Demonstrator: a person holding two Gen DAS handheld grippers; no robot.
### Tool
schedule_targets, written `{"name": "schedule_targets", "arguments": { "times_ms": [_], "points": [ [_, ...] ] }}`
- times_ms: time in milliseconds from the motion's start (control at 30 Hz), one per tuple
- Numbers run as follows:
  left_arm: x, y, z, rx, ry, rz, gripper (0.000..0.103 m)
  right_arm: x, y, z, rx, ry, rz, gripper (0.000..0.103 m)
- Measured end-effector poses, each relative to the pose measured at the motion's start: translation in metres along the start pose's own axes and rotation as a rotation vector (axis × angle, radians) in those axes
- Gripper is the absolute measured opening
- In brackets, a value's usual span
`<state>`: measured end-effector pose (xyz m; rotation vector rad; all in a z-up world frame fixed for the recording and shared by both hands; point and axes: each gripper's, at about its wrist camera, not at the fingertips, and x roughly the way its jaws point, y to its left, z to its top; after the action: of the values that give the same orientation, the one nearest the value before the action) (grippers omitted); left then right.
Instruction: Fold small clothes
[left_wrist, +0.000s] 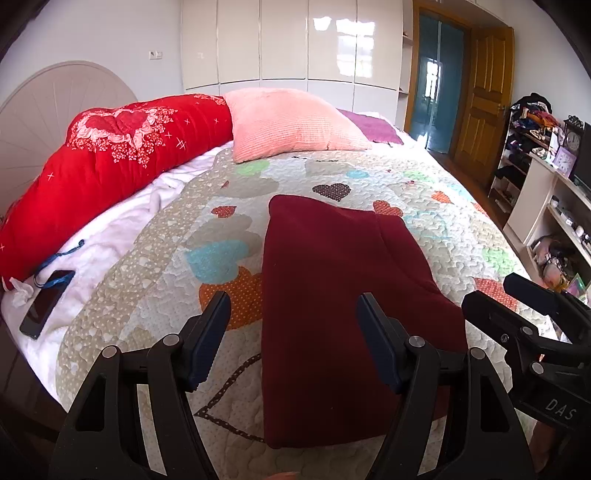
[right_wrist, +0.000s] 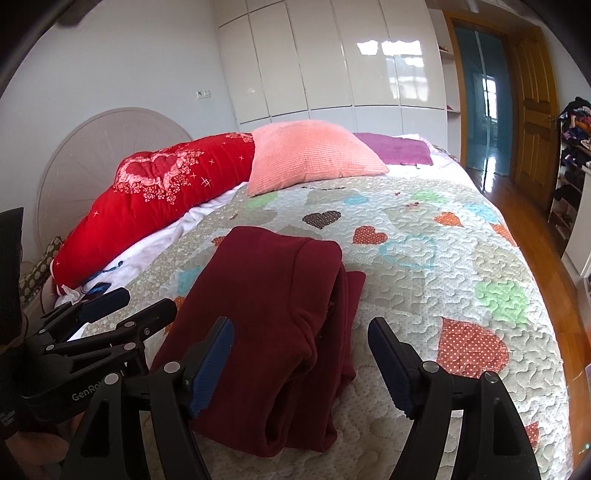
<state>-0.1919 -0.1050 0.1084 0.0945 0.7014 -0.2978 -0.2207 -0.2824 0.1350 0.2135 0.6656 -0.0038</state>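
A dark red garment (left_wrist: 332, 295) lies folded in a long strip on the heart-patterned quilt (left_wrist: 147, 295). In the right wrist view the garment (right_wrist: 266, 302) shows a rolled fold along its right edge. My left gripper (left_wrist: 293, 306) is open and empty, hovering over the garment's near left part. My right gripper (right_wrist: 301, 332) is open and empty above the garment's near right edge. The right gripper also shows in the left wrist view (left_wrist: 517, 306), and the left gripper shows in the right wrist view (right_wrist: 136, 302).
A red floral bolster (left_wrist: 110, 158), a pink pillow (left_wrist: 291, 125) and a purple cloth (left_wrist: 373, 127) lie at the head of the bed. A phone (left_wrist: 44, 302) lies on the white sheet at left. Shelves (left_wrist: 546, 192) and a wooden door (left_wrist: 484, 92) stand right.
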Motion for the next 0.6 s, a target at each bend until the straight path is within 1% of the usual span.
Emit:
{"name": "schedule_targets", "arguments": {
  "times_ms": [600],
  "points": [
    [0.0022, -0.001, -0.0024, -0.001, 0.007, 0.003, 0.071, 0.0063, -0.0001, -0.002, 0.004, 0.028, 0.012, 0.074]
  ]
}}
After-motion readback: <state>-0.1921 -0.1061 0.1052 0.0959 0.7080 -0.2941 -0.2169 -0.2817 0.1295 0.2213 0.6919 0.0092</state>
